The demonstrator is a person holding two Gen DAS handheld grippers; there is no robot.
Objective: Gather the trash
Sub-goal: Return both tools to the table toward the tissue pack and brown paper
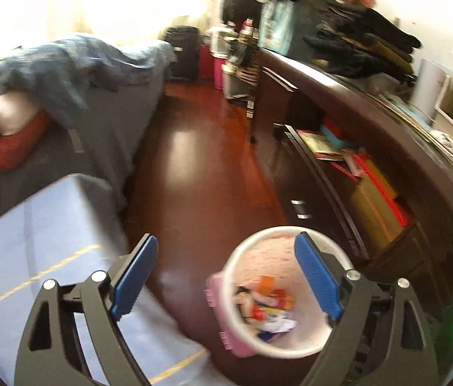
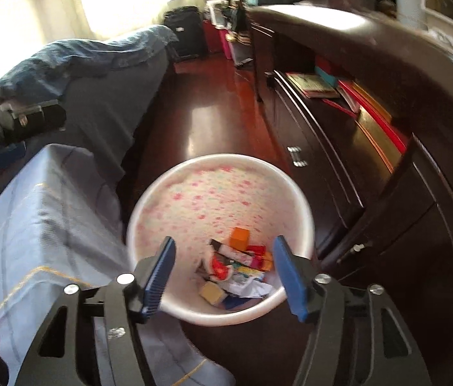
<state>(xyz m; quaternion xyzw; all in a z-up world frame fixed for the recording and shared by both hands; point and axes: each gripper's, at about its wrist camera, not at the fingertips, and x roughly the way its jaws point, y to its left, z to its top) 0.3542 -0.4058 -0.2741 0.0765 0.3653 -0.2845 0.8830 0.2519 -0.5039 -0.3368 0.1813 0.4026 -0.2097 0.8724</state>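
A round white trash bin [image 2: 290, 193] with a pink-speckled liner stands on the dark red floor. Several colourful wrappers and scraps [image 2: 239, 267] lie in its bottom. My right gripper [image 2: 224, 276] is open and empty, right above the bin's near rim. In the left wrist view the bin [image 1: 245, 251] sits lower right, with a pink clip part [image 1: 216, 308] on its side and trash [image 1: 265, 305] inside. My left gripper [image 1: 226, 276] is open and empty, above the floor and the bin's left edge. Both views are blurred.
A bed with a pale blue sheet [image 1: 33, 257] and dark blue quilt [image 1: 81, 61] lies on the left. A dark wooden cabinet [image 2: 387, 160] with books and boxes on a shelf [image 1: 348, 154] runs along the right. A black suitcase [image 1: 183, 51] stands far back.
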